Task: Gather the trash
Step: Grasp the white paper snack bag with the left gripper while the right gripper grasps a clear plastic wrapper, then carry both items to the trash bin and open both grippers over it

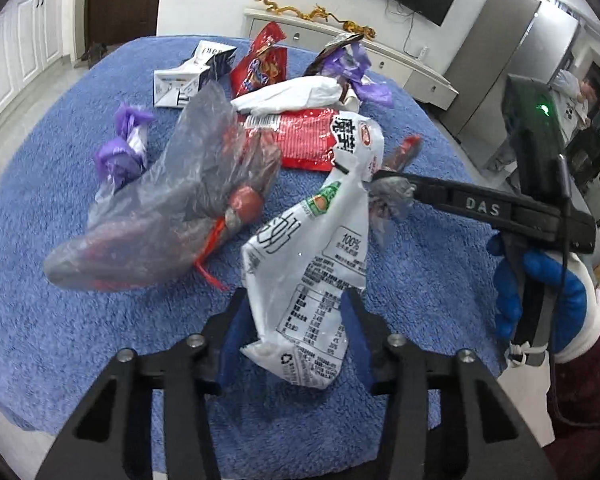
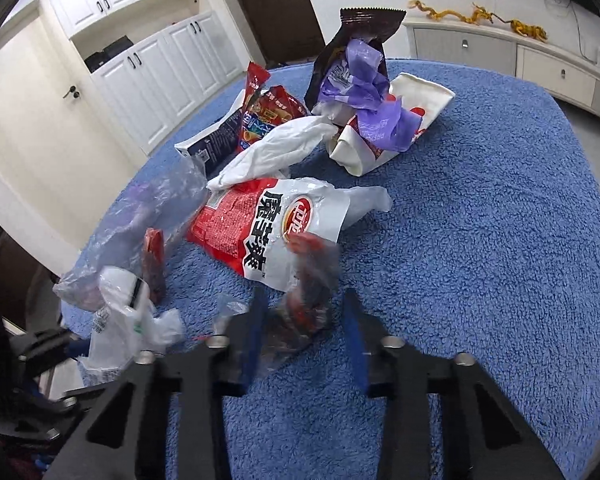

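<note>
Item: white printed plastic snack wrapper (image 1: 312, 268), lying on blue fleece cover (image 1: 60, 320), long axis running away from me between my left gripper (image 1: 296, 320) fingers, half-closed, contact unclear. Right gripper (image 2: 304, 328), similarly narrowed, straddles crumpled clear film wrapper (image 2: 304, 300).

Right-wrist view: bare blue table (image 2: 500, 240) from one to five o'clock lies open; wrappers crowd nine to twelve, the red-and-white packet (image 2: 260, 228) centremost.
</note>
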A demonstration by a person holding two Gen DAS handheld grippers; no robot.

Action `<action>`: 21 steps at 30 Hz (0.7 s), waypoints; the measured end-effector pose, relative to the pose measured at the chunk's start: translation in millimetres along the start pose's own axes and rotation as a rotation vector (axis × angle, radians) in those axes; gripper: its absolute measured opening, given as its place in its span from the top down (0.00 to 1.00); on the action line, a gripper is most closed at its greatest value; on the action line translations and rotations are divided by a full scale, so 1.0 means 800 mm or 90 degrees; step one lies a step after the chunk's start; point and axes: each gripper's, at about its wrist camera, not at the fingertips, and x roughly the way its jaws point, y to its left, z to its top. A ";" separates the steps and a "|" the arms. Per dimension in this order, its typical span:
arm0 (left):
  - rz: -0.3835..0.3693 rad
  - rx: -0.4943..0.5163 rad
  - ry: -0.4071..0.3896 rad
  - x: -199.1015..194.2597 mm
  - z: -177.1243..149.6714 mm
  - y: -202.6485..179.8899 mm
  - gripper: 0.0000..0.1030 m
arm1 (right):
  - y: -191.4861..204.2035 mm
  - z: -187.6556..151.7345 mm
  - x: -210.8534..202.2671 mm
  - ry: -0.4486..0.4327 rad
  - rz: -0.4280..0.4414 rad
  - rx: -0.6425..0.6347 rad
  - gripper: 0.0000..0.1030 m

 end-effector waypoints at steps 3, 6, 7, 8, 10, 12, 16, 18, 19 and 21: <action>-0.013 -0.006 0.000 -0.009 -0.003 -0.002 0.79 | -0.001 -0.010 -0.018 -0.004 0.003 0.005 0.76; -0.005 0.007 -0.003 -0.016 -0.010 -0.011 0.80 | -0.007 -0.023 -0.042 -0.021 0.008 0.014 0.77; -0.001 0.015 -0.005 -0.018 -0.012 -0.017 0.81 | -0.010 -0.026 -0.051 -0.026 0.008 0.017 0.77; 0.001 0.023 -0.008 -0.021 -0.014 -0.023 0.81 | -0.013 -0.033 -0.062 -0.033 0.006 0.020 0.77; 0.001 0.041 -0.019 -0.027 -0.013 -0.037 0.83 | -0.021 -0.044 -0.082 -0.043 0.001 0.027 0.77; 0.000 0.055 -0.028 -0.035 -0.012 -0.047 0.85 | -0.032 -0.058 -0.104 -0.059 -0.003 0.044 0.77; 0.005 0.106 -0.048 -0.050 0.000 -0.077 0.86 | -0.057 -0.077 -0.152 -0.103 -0.022 0.076 0.77; 0.000 0.131 -0.049 -0.050 0.009 -0.093 0.87 | -0.074 -0.087 -0.177 -0.126 -0.035 0.093 0.77; -0.003 0.146 -0.047 -0.048 0.015 -0.103 0.88 | -0.083 -0.094 -0.188 -0.137 -0.045 0.102 0.77; -0.008 0.173 -0.042 -0.041 0.028 -0.124 0.88 | -0.107 -0.106 -0.211 -0.155 -0.061 0.124 0.77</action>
